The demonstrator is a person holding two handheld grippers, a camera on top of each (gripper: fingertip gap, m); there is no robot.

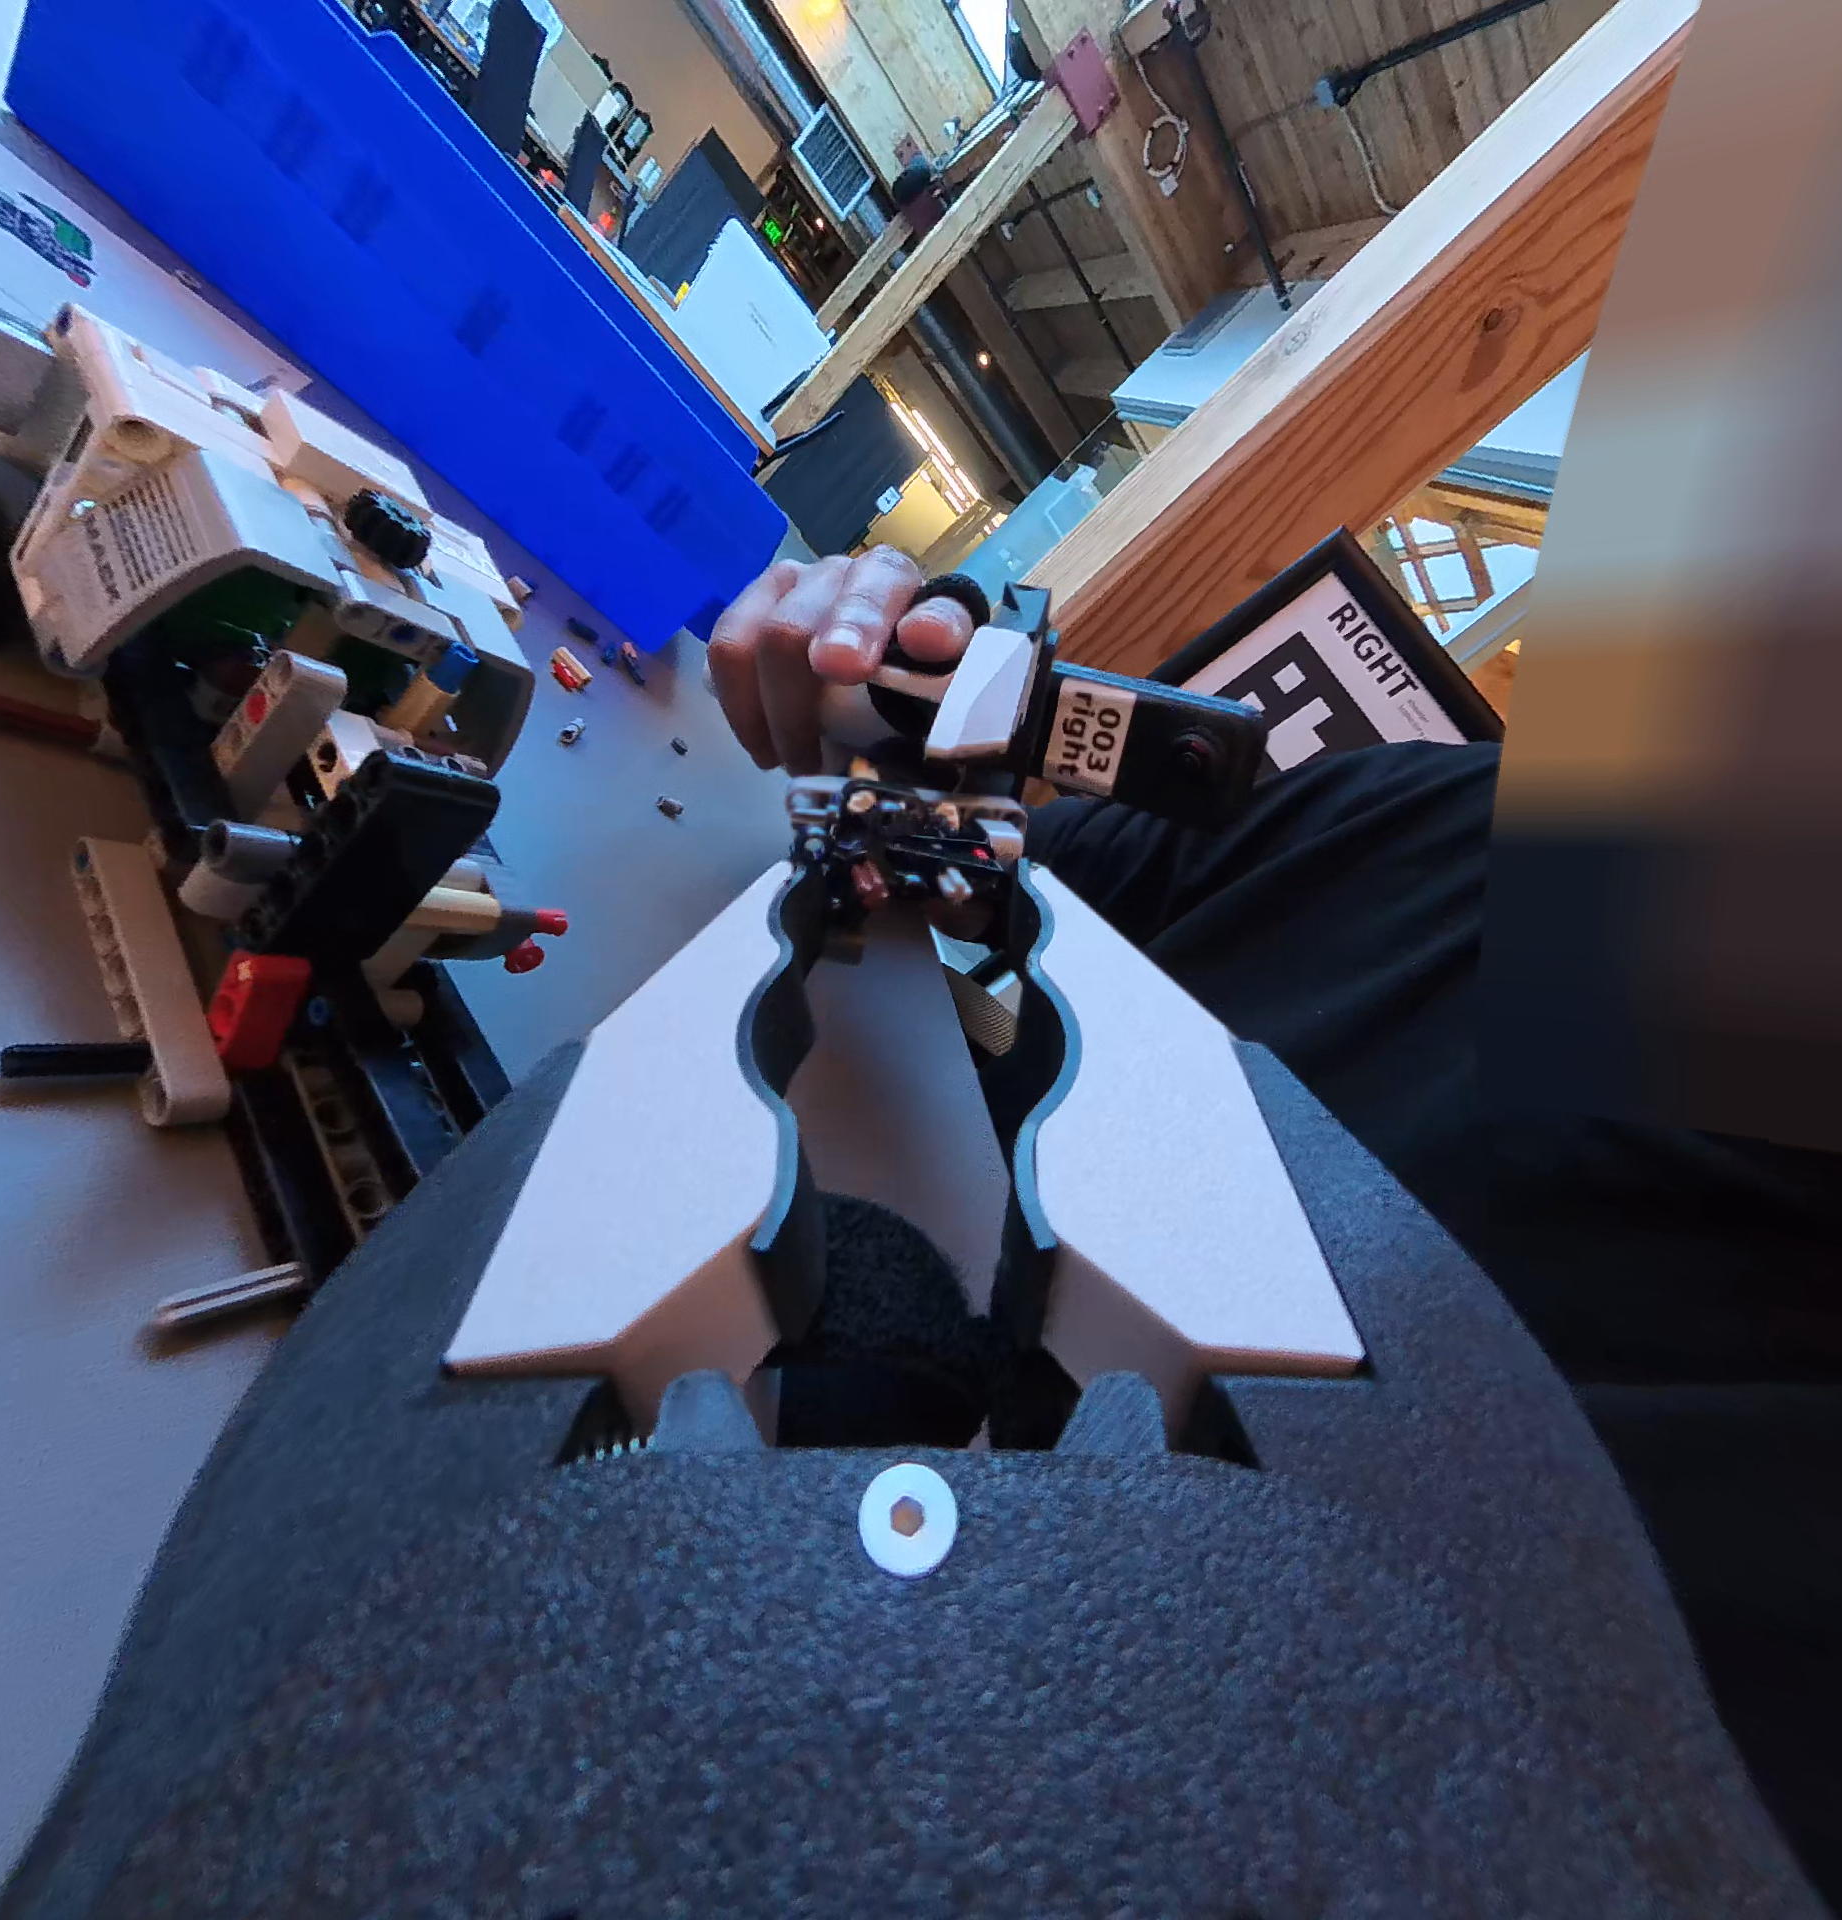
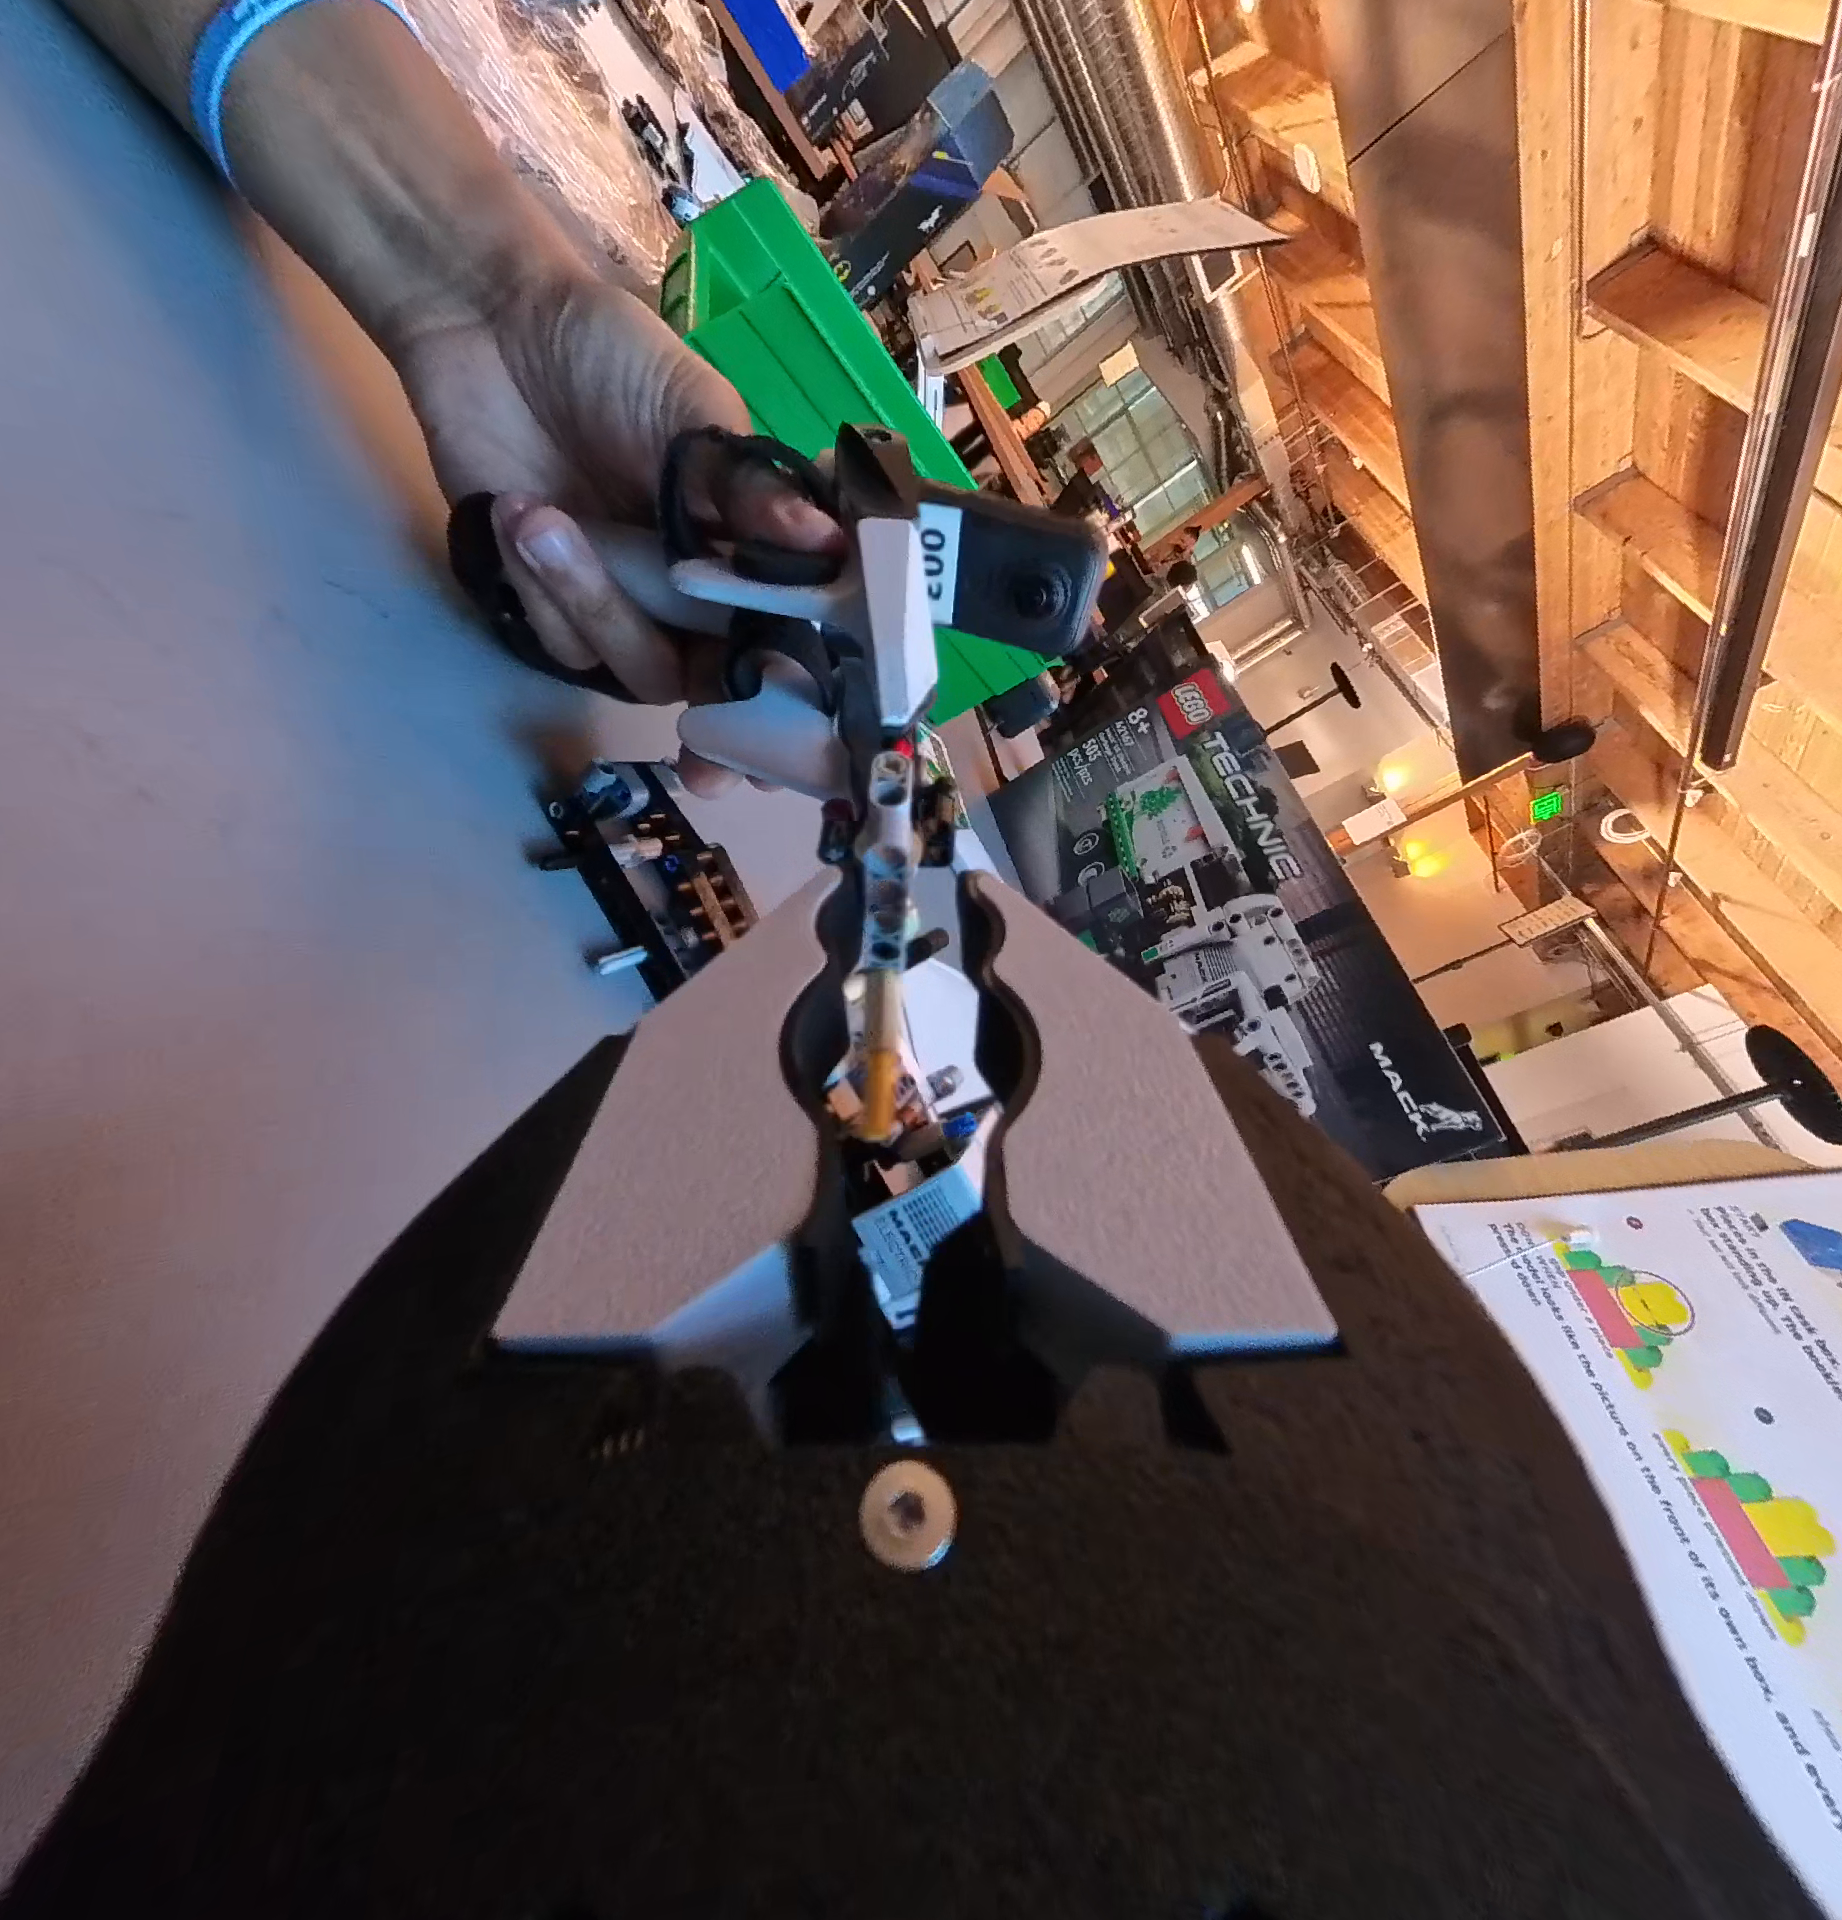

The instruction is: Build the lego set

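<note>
A small Lego sub-assembly (image 1: 901, 847) of black, grey and red parts hangs in the air between both grippers. In the left wrist view my left gripper (image 1: 906, 888) is shut on its near end. The right gripper (image 1: 984, 681), held by a hand (image 1: 792, 644), meets it from the far side. In the right wrist view my right gripper (image 2: 901, 899) is closed around the sub-assembly's grey beam (image 2: 886, 831) and tan axle (image 2: 877, 1049). The left gripper (image 2: 896, 613) and its hand (image 2: 584, 416) hold the far end.
A large part-built white and grey Lego truck (image 1: 221, 561) lies on the table at left, with a red brick (image 1: 257, 1003), loose pins (image 1: 574, 670) and a blue bin (image 1: 377, 260) behind. A black chassis piece (image 2: 647, 883), the set's box (image 2: 1208, 883), a green bin (image 2: 792, 343) and an instruction sheet (image 2: 1675, 1455) lie around. Less than 4 cm separates the two grippers' tips.
</note>
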